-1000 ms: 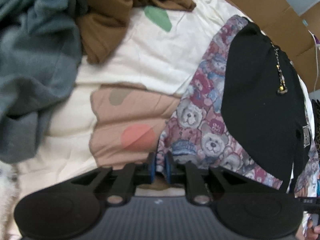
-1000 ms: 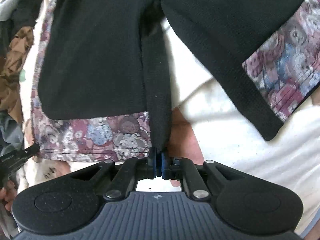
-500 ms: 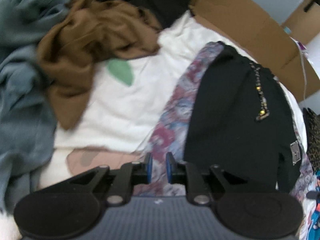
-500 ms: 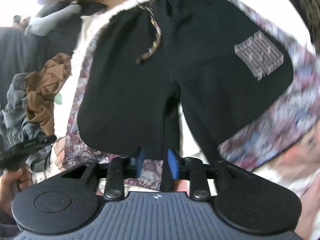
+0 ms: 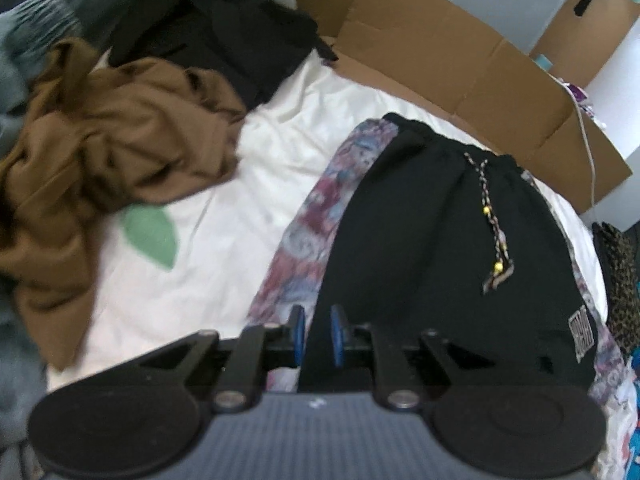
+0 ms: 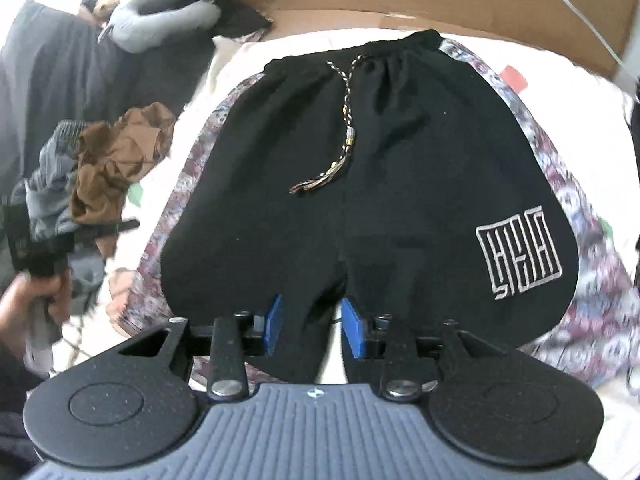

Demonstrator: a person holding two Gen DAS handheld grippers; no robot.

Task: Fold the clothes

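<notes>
While the black shorts (image 6: 372, 184) lie spread flat on the white bed sheet (image 5: 256, 184), waistband away from the cameras and legs toward them, both grippers hang just above the hem end with nothing in them. The right gripper (image 6: 313, 322) has its blue fingers (image 6: 353, 330) parted wide over the crotch of the shorts, clear of the cloth. The left gripper (image 5: 317, 334) sits over the outer edge of the shorts, its fingers (image 5: 337, 334) apart by a narrow gap and gripping nothing. A braided drawstring (image 6: 340, 128) runs down from the waistband across the front of the shorts, and a pale square logo (image 6: 518, 254) marks the leg on the right of the right wrist view. Under the shorts lies a bear-print garment (image 6: 580, 216), showing along both sides. Beyond that garment's far edge sit a crumpled brown garment (image 5: 104, 140) and a cardboard box (image 5: 460, 76).
</notes>
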